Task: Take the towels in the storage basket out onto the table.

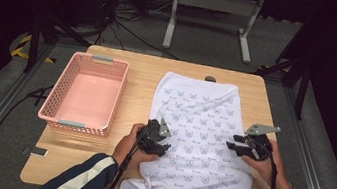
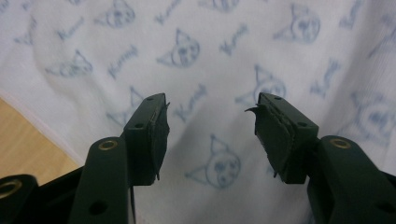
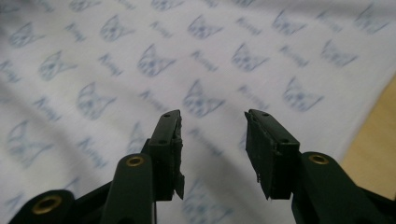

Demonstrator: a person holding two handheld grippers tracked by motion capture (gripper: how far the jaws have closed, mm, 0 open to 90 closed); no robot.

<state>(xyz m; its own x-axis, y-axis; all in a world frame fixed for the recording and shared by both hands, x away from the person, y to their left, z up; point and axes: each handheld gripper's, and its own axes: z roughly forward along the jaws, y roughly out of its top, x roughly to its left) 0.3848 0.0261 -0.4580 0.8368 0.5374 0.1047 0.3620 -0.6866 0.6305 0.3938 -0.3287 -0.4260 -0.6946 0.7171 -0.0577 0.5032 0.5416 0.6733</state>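
White cat-print towel (image 1: 197,139) is spread on tabletop (image 1: 139,87), near edge overhanging. Left hand-held gripper (image 1: 162,141) and right hand-held gripper (image 1: 236,142) are held released at its side edges, nothing grasped. Pink basket (image 1: 84,93) is set well apart.

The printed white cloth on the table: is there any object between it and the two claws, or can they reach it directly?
Nothing visible is in the way. The left claw and the right claw are both open directly over the cloth, with empty gaps between their jaws. The pink basket stands apart at the left of the table.

L gripper (image 1: 162,141) & R gripper (image 1: 235,142): jaws apart, nothing held
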